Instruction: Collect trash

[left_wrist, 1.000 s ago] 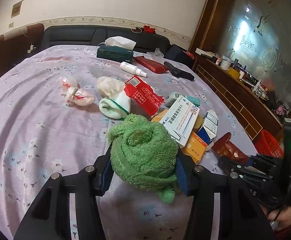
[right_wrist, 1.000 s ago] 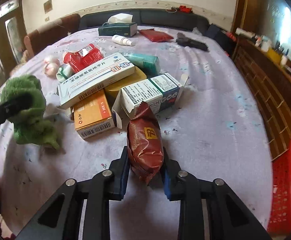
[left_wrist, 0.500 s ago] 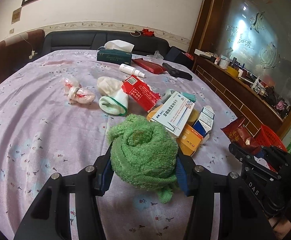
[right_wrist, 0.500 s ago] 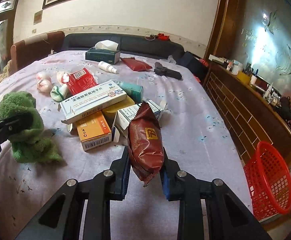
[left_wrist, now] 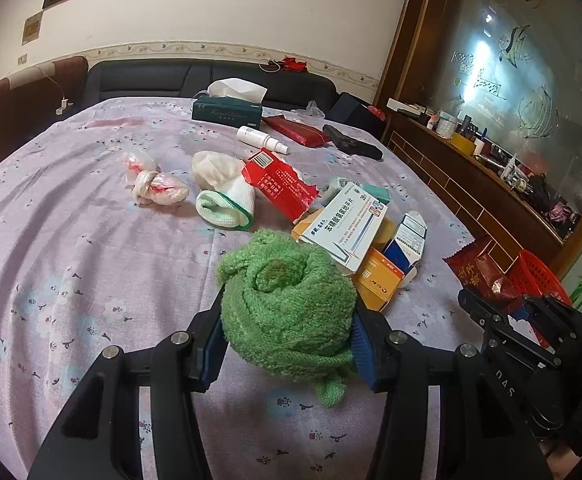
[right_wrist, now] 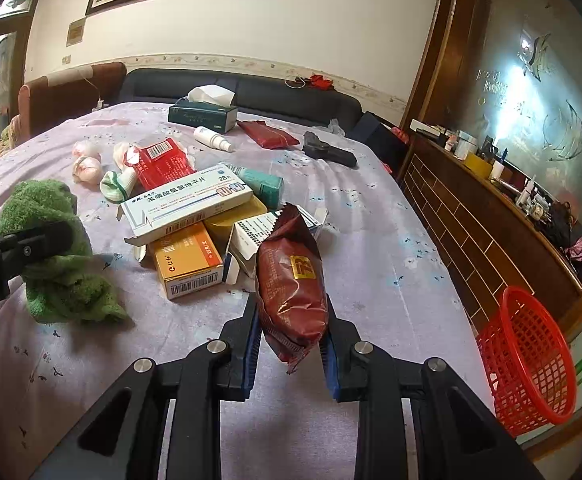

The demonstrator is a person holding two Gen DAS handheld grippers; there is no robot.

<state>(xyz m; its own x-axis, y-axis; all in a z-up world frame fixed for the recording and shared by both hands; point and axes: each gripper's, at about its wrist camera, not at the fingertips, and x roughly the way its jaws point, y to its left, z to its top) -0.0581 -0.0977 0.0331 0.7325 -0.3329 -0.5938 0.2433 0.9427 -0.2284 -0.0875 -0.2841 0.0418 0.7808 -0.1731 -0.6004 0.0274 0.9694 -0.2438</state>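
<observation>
My left gripper (left_wrist: 287,328) is shut on a bunched green cloth (left_wrist: 287,300), held above the near part of the table; the cloth also shows in the right wrist view (right_wrist: 47,248). My right gripper (right_wrist: 291,332) is shut on a dark red snack packet (right_wrist: 291,276), lifted above the table; the packet also shows in the left wrist view (left_wrist: 479,272). A red mesh basket (right_wrist: 527,364) stands off the table's right edge, lower right of the packet; it also shows in the left wrist view (left_wrist: 539,280).
On the purple tablecloth (left_wrist: 71,240) lie medicine boxes (right_wrist: 187,200), an orange box (right_wrist: 189,264), a red wrapper (left_wrist: 279,184), a white sock (left_wrist: 223,196), knotted plastic bags (left_wrist: 155,184), a tissue box (left_wrist: 227,112), a spray bottle (left_wrist: 261,140) and a black object (right_wrist: 329,152). A wooden counter (right_wrist: 491,208) runs along the right.
Both grippers have risen from the table with their loads. The right gripper's view has swung to the right, and the red basket has come into sight.
</observation>
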